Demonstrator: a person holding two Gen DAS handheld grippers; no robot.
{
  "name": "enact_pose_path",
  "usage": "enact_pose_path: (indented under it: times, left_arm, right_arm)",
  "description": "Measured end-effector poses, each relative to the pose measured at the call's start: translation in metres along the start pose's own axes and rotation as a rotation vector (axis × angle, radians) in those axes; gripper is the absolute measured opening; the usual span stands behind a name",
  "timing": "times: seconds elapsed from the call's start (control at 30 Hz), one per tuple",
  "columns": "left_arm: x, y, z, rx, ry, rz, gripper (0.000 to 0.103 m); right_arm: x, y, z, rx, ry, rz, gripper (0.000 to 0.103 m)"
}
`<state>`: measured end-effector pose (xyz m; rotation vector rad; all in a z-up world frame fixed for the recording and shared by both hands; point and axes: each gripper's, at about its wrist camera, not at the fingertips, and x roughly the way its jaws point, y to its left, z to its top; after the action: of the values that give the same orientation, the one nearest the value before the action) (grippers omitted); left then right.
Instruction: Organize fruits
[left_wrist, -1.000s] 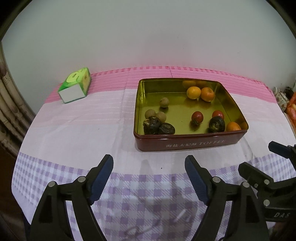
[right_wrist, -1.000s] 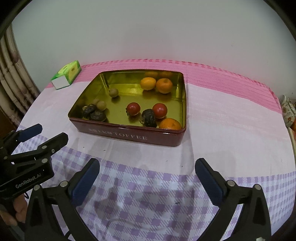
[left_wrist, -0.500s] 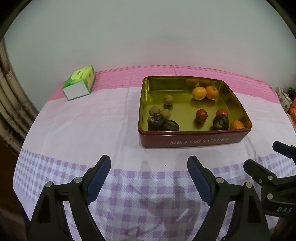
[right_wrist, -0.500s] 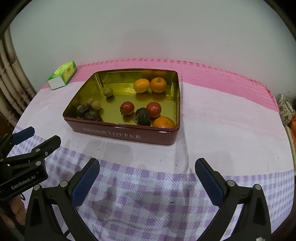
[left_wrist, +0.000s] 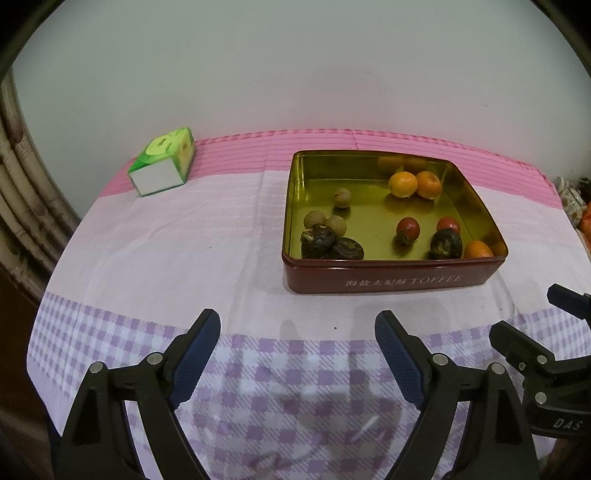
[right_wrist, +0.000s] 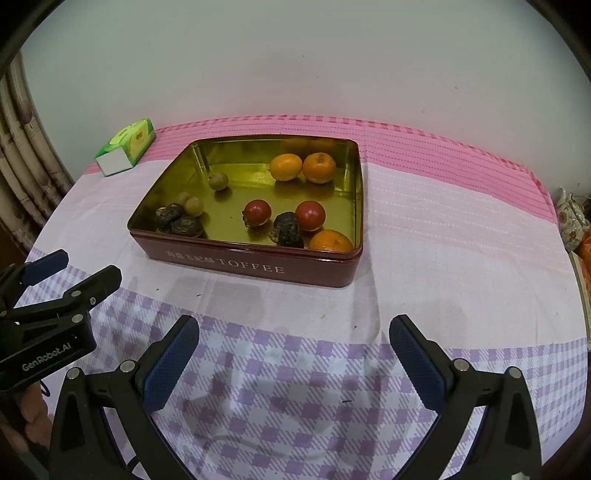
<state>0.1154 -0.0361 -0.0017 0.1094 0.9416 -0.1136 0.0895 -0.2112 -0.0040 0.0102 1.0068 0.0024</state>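
The red tin (right_wrist: 255, 264) on the table (right_wrist: 443, 229) reads "TOFFEE" after some Chinese characters, and it holds oranges (right_wrist: 285, 167), red fruits (right_wrist: 257, 212), small tan fruits (right_wrist: 218, 181) and dark shrivelled ones (right_wrist: 289, 229). Both the left tongs (left_wrist: 297, 338) and right tongs (right_wrist: 294, 343) hover short of it, spread wide and gripping nothing. The left tool's side says "GenRobot.AI", and a green carton (left_wrist: 164, 160) sits far left.

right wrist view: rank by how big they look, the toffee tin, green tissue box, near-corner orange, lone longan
1. toffee tin, largest by far
2. green tissue box, though it lies farther back, so it looks smaller than it is
3. near-corner orange, partly hidden by the tin wall
4. lone longan, smallest
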Motion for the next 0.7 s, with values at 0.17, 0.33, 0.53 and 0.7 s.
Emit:
enact_pose_path:
  times: [0.17, 0.33, 0.53, 0.7]
  left_arm:
    - [0.0008, -0.0014, -0.0011, -0.004, 0.005, -0.004, 0.086]
    - [0.0018, -0.0026, -0.0012, -0.005, 0.008, -0.004, 0.086]
    - [0.0020, -0.0037, -0.0015, -0.005, 0.009, -0.006, 0.086]
    - [0.0034, -0.0042, -0.0023, -0.011, 0.016, -0.012, 0.086]
  right_arm:
    - [-0.0004, 0.0015, -0.0006, -0.002, 0.000, 0.000, 0.102]
    - [-0.0006, 0.0020, -0.0010, -0.001, 0.001, -0.001, 0.102]
    - [0.0009, 0.0032, -0.0024, -0.006, 0.005, 0.000, 0.102]
    - [0.0019, 0.0027, -0.0038, -0.007, 0.010, 0.001, 0.102]
